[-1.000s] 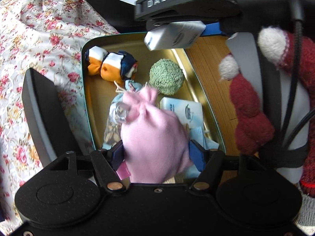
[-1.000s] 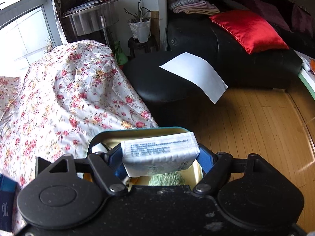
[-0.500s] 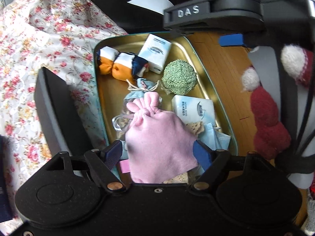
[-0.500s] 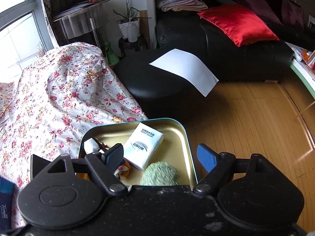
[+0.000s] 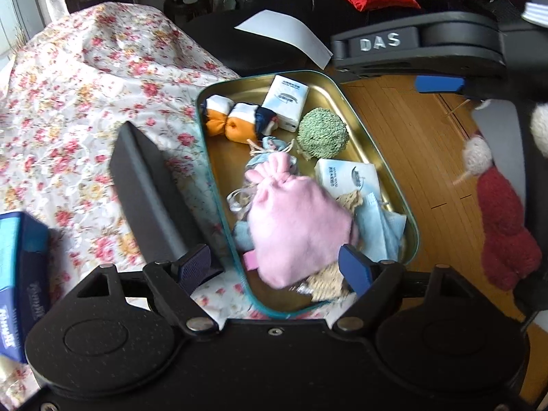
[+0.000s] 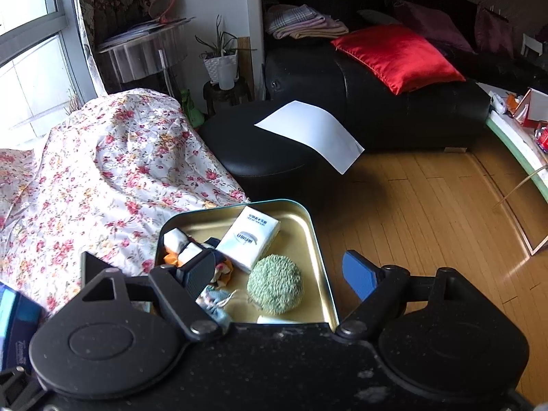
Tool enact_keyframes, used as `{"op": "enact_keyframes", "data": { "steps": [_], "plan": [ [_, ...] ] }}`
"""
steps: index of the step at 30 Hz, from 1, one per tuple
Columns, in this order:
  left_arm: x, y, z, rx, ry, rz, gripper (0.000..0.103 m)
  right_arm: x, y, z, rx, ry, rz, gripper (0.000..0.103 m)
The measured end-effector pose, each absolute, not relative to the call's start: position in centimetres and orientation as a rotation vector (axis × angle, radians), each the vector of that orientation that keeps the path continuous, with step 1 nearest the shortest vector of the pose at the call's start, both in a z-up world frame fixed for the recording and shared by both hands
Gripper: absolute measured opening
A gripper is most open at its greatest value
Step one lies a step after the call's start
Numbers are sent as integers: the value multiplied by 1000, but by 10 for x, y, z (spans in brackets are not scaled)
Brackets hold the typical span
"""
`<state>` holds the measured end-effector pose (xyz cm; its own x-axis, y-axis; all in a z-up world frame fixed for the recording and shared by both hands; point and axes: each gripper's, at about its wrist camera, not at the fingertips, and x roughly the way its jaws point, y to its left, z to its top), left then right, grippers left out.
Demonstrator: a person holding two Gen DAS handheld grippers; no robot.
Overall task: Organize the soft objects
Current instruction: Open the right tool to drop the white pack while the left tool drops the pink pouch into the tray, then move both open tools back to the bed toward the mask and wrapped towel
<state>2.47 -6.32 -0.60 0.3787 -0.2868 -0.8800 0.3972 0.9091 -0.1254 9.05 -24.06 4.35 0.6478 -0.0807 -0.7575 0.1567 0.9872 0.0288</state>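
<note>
A gold metal tin (image 5: 342, 92) with a teal rim lies on the floral cloth. In it are a pink drawstring pouch (image 5: 294, 226), an orange and white cloth toy (image 5: 233, 121), a green fuzzy ball (image 5: 322, 133), two white tissue packs (image 5: 286, 101) (image 5: 349, 178) and light blue cloth (image 5: 380, 229). My left gripper (image 5: 274, 267) is open, its jaws apart on either side of the pouch, which rests in the tin. My right gripper (image 6: 277, 274) is open and empty above the tin (image 6: 315, 226), over the ball (image 6: 274, 287) and the tissue pack (image 6: 250, 238).
The tin's black lid (image 5: 150, 202) leans on the floral cloth (image 5: 85, 102) to its left. A blue box (image 5: 17, 274) lies at far left. Wooden floor (image 6: 428, 222) lies right of the tin, with a black ottoman (image 6: 267, 147) bearing white paper behind.
My right gripper opened and dropped the tissue pack into the back of the tin. My left gripper opened and let go of the pink pouch, then drew back.
</note>
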Motion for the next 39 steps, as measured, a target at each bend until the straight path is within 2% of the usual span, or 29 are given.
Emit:
{"op": "enact_keyframes", "data": {
  "steps": [14, 18, 22, 32, 39],
  "plan": [
    [-23, 55, 18, 76, 1050, -270, 79, 18, -154, 57, 40, 852, 42, 82],
    [-30, 96, 20, 38, 1048, -175, 85, 1, -120, 56, 13, 858, 113, 82],
    [-32, 138, 23, -9, 1036, -74, 85, -13, -87, 53, -1, 873, 176, 83],
    [4, 225, 25, -98, 992, 142, 87, -45, -14, 39, -46, 927, 307, 83],
    [33, 257, 2, -117, 1061, 184, 87, -58, 33, 30, -82, 958, 389, 84]
  ]
}}
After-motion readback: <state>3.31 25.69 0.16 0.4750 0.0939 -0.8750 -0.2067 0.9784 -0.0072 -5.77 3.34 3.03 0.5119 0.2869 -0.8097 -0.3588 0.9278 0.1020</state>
